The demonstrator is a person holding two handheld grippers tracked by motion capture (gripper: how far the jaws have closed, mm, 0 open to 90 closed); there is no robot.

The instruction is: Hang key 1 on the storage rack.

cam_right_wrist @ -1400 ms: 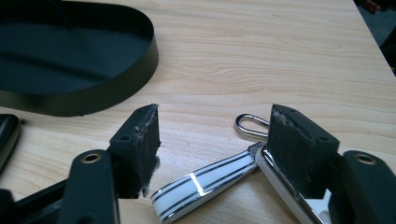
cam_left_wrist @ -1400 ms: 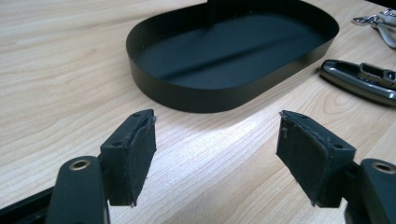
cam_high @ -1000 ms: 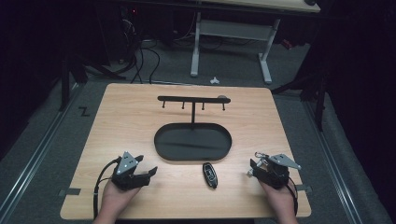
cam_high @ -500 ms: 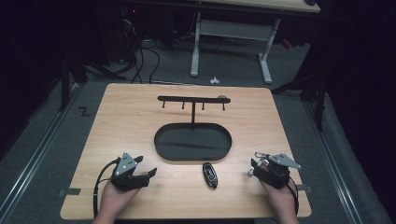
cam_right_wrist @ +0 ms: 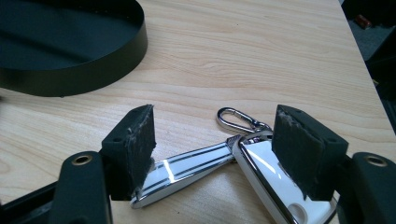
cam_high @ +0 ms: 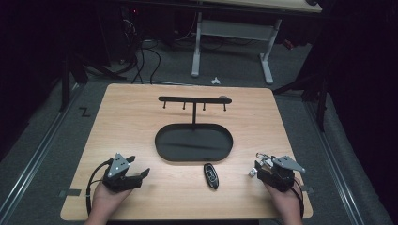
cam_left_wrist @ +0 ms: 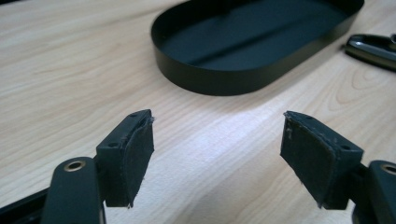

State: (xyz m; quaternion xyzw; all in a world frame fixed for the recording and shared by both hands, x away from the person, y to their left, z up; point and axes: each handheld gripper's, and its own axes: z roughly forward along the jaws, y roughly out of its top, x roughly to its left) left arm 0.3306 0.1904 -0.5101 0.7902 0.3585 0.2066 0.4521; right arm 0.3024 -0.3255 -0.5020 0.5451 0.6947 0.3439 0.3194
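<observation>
A black oval tray (cam_high: 162,151) lies mid-table, with a T-shaped hook rack (cam_high: 195,99) rising from its far edge. In front of it lies a black car key fob (cam_high: 211,176), also at the top right of the left gripper view (cam_left_wrist: 373,46). My left gripper (cam_high: 139,165) (cam_left_wrist: 218,121) rests open at the front left, with bare wood between its jaws and the tray rim (cam_left_wrist: 210,81) beyond. My right gripper (cam_high: 256,168) (cam_right_wrist: 215,116) is open at the front right. Between its jaws on the table lie a white key fob (cam_right_wrist: 271,177), a silver striped tag (cam_right_wrist: 191,165) and a carabiner (cam_right_wrist: 236,119).
The wooden table (cam_high: 131,117) ends close behind both hands at the front and just right of the right gripper. Past the far edge are desk legs (cam_high: 197,47) and cables on a dark floor. The tray wall (cam_right_wrist: 93,70) stands left of the right gripper.
</observation>
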